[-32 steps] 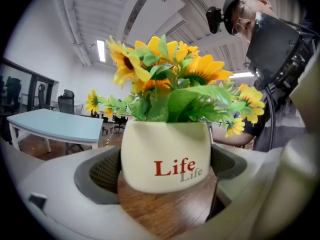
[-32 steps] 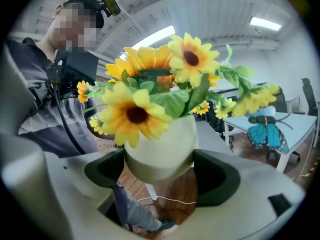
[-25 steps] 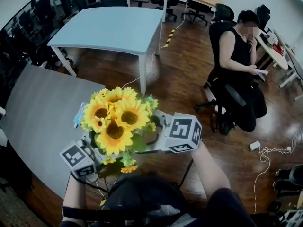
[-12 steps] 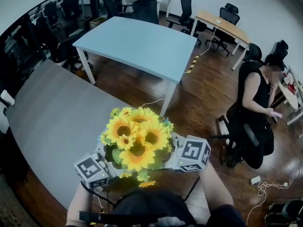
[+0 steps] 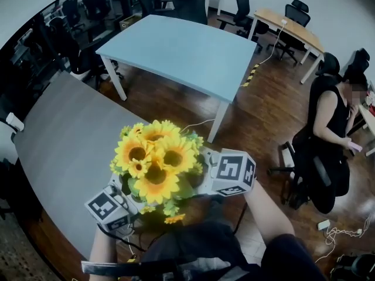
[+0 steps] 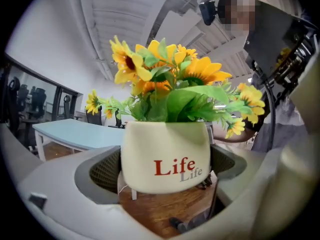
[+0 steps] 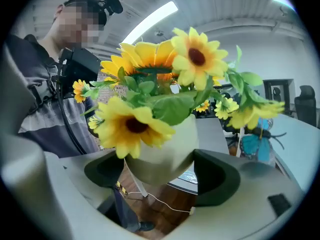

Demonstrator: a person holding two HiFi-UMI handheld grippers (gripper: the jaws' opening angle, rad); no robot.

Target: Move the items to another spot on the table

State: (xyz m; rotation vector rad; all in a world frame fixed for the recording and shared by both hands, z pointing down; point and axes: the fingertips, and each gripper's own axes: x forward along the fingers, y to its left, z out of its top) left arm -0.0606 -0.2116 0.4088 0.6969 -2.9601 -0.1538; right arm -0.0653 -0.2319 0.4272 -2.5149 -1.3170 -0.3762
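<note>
Pot (image 6: 165, 154) shifted left (sunflowers (image 5: 153, 163) inside), left gripper (image 6: 165, 168), right gripper (image 7: 160, 173) clamping it

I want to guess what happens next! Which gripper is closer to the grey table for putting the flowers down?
Probably left. Both grippers clamp the flower pot, but the left gripper sits by the edge of the grey table, while the right gripper hangs over the wooden floor.
</note>
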